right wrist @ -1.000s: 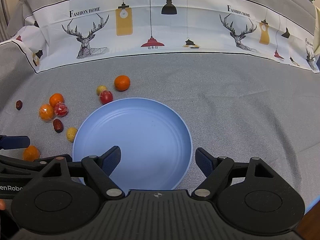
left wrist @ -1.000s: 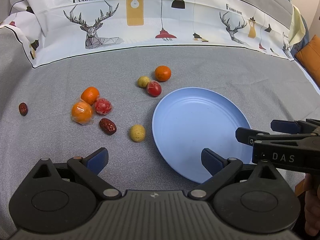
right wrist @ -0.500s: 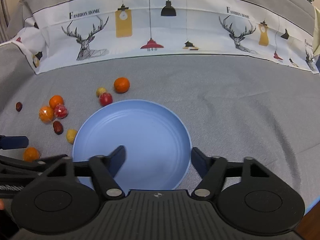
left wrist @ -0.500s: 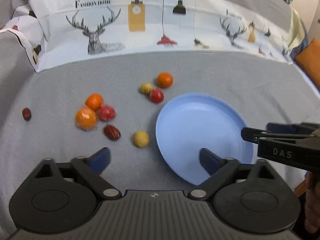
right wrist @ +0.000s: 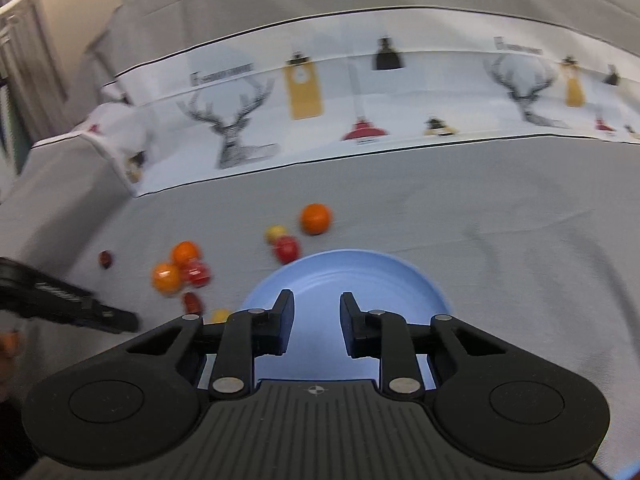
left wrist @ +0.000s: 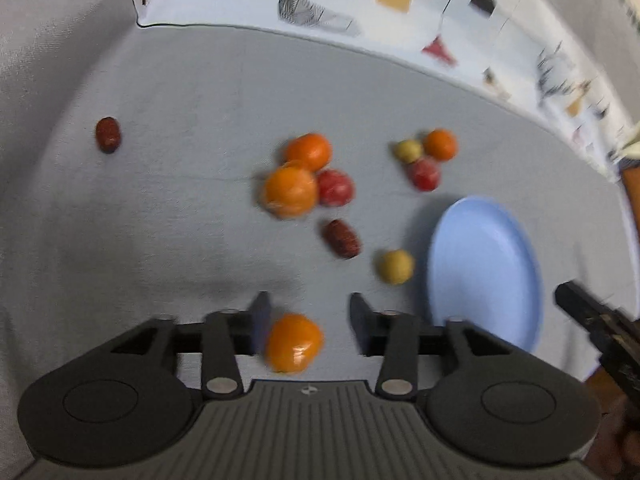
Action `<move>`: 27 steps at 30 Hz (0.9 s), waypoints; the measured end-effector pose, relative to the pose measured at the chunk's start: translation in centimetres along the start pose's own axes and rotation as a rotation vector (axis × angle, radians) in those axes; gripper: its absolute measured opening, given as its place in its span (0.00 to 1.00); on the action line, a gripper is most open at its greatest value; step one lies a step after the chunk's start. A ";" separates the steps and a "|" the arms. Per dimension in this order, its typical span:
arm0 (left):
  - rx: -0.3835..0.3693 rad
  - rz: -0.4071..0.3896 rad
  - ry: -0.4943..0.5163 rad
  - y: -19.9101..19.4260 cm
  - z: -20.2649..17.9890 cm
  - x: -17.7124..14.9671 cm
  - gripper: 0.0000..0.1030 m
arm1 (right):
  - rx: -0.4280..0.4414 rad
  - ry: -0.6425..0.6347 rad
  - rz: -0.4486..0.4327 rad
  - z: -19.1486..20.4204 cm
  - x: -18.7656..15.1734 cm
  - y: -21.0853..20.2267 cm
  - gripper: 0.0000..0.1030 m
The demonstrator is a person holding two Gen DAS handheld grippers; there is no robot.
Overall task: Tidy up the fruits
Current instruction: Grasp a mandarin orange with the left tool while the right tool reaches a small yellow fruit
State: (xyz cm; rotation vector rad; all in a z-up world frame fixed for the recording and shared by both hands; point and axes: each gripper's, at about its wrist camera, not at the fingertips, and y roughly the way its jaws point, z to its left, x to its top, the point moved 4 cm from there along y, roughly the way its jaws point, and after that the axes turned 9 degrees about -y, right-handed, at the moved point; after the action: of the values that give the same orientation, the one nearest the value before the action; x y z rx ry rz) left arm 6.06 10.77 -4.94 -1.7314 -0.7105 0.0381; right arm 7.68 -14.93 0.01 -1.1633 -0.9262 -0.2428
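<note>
A near orange lies on the grey cloth between the fingers of my left gripper. The jaws are closing: the orange sits against the left pad, with a gap to the right pad. The blue plate lies to the right with nothing on it. My right gripper hovers over the plate's near part, its jaws closing with nothing between them and a narrow gap left. Two oranges, a red wrapped fruit, a dark red date and a yellow fruit lie beyond the left gripper.
A yellow fruit, an orange and a red fruit sit behind the plate. A lone date lies far left. A printed white cloth rises along the back. The right gripper's tip shows at the plate's right.
My left gripper has swung left off the plate and over the near orange, its jaws narrowing. The right jaws have narrowed a lot over the plate, and that view has tilted up.
</note>
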 end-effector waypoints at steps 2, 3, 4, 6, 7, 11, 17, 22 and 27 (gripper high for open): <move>0.024 0.045 0.036 1.0 -0.6 -0.5 0.54 | 0.014 -0.063 0.007 1.4 0.3 0.5 0.26; 0.043 0.065 0.061 1.4 -0.8 -0.7 0.54 | 0.020 -0.095 0.009 2.2 0.3 0.7 0.26; 0.064 0.060 0.087 1.8 -0.8 -0.8 0.54 | 0.028 -0.128 0.009 2.9 0.4 0.9 0.26; 0.129 0.077 0.119 2.8 -0.7 -1.2 0.54 | 0.039 -0.173 0.017 4.1 0.4 1.2 0.26; 0.143 0.088 0.124 3.2 -0.6 -1.2 0.53 | 0.047 -0.191 0.024 4.5 0.5 1.5 0.26; 0.136 0.113 0.121 3.9 -0.1 -1.5 0.37 | 0.071 -0.258 0.063 6.3 0.6 2.9 0.27; 0.149 0.040 0.027 2.8 1.8 -0.2 0.36 | 0.081 -0.360 0.085 9.2 1.1 5.5 0.27; 0.161 0.046 -0.067 1.9 3.4 0.2 0.36 | 0.054 -0.536 0.126 12.0 0.4 8.9 0.27; 0.146 0.071 -0.039 1.9 3.0 0.4 0.36 | -0.026 -0.746 0.187 14.0 -1.4 11.9 0.27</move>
State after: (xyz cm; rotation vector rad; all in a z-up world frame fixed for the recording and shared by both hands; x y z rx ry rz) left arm 6.05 13.32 -7.42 -1.6188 -0.6585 0.1691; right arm 7.04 1.75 -7.81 -1.3799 -1.4483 0.3617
